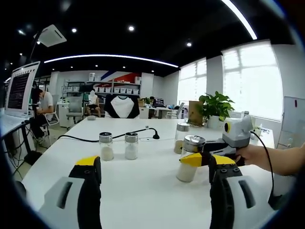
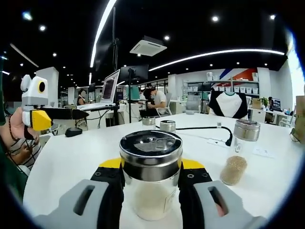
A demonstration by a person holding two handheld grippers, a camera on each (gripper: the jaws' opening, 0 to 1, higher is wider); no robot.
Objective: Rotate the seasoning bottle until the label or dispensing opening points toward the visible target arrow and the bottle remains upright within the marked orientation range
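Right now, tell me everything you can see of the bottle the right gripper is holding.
The bottle is a clear glass jar with a shiny metal lid whose dark top has a flap-like dispensing part. It holds a whitish powder, filling roughly the lower half. It stands upright on the white table, clamped on both sides by the right gripper, whose yellow-tipped jaws press against the glass just under the lid. In the left gripper view the same bottle appears near the table's front, held from the right. No target arrow can be made out.
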